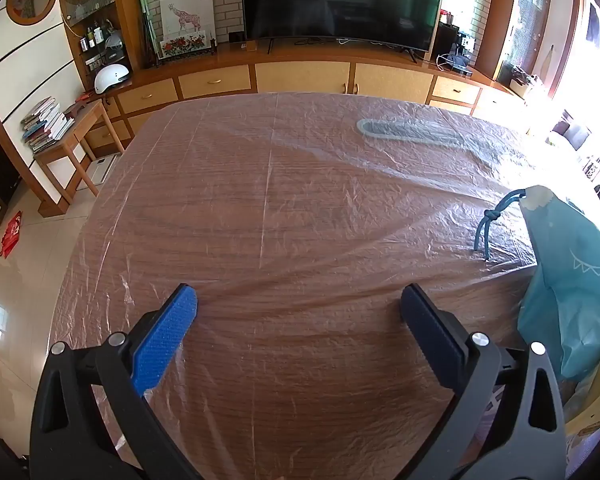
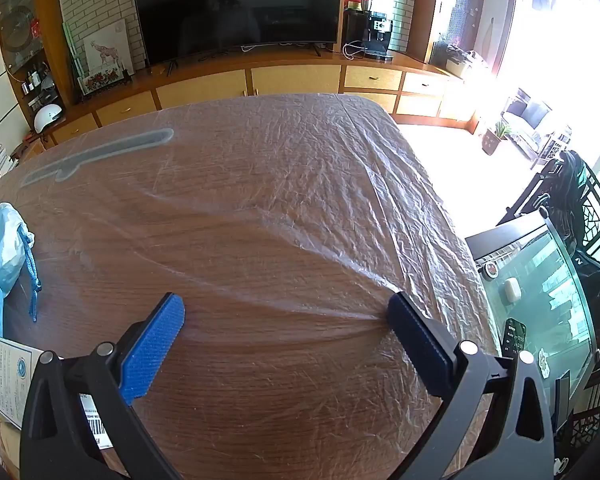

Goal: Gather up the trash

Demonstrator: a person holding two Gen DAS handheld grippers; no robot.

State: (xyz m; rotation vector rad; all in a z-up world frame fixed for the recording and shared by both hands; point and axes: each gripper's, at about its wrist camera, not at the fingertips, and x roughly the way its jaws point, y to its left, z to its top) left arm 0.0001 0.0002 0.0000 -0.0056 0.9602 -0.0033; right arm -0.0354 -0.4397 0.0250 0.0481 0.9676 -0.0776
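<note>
Both tools, left tool (image 1: 298, 304) and right tool (image 2: 286, 312), are hovering spread wide and empty above the plastic-covered table (image 1: 300, 208), beside a teal bag (image 1: 568, 280).

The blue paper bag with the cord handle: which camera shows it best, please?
The left wrist view: the blue paper bag stands large at the table's right edge, cord handle visible. The right wrist view catches only part of it, cropped at the left border.

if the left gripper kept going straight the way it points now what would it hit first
Most likely the clear plastic sheet covering the wooden table. The left gripper is open, tilted down at it, nothing between its fingers. The teal bag sits off to the side, out of line.
</note>
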